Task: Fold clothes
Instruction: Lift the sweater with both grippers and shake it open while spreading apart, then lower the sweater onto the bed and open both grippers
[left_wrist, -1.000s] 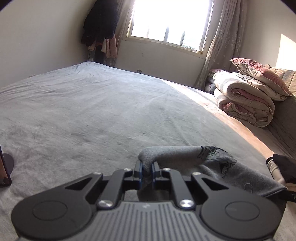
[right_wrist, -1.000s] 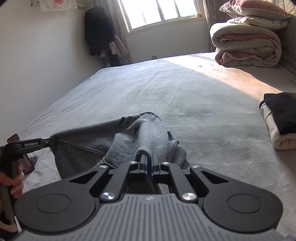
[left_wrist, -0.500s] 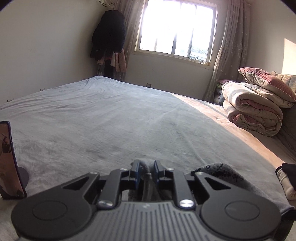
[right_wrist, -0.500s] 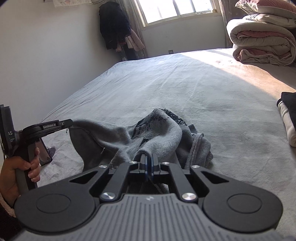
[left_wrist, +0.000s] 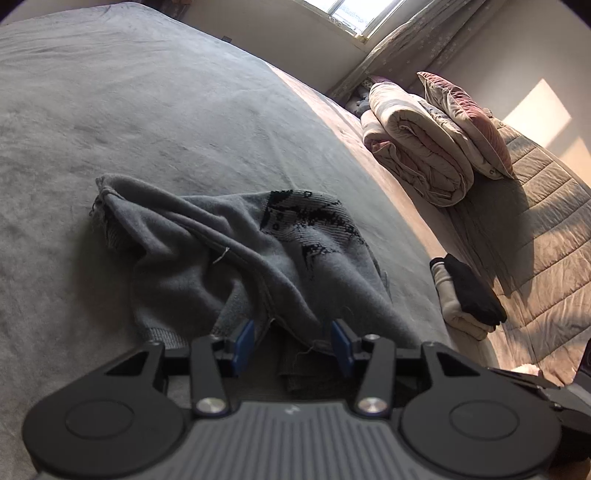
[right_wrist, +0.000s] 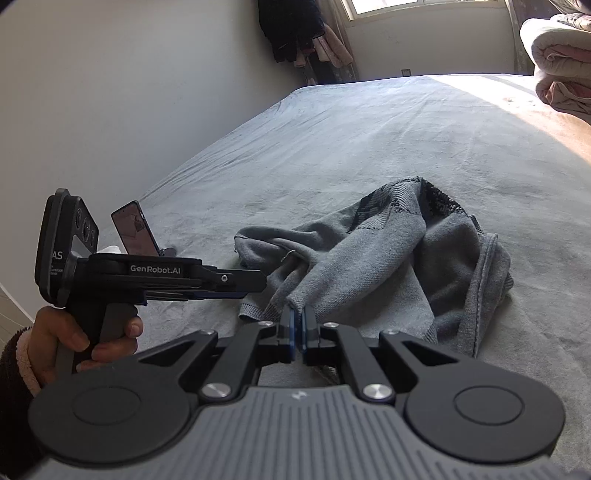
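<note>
Grey sweater (left_wrist: 236, 258) lies crumpled on bed (left_wrist: 147, 110); right gripper (right_wrist: 297, 328) jaws pinch it, left gripper (left_wrist: 291, 345) jaws just opened.

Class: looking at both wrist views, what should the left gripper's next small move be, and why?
Probably re-grip: the left gripper has just been opening, its fingers apart around loose fabric, while the right gripper pinches the crumpled grey sweater.

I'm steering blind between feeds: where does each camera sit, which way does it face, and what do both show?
Left wrist: on the left gripper, looking down over the grey sweater toward the rolled quilt; jaws just opened, cloth loose between them.
Right wrist: on the right gripper, shut on the sweater's edge, facing the window wall; shows the left hand.
Shared: sweater, bed, quilt.
</note>
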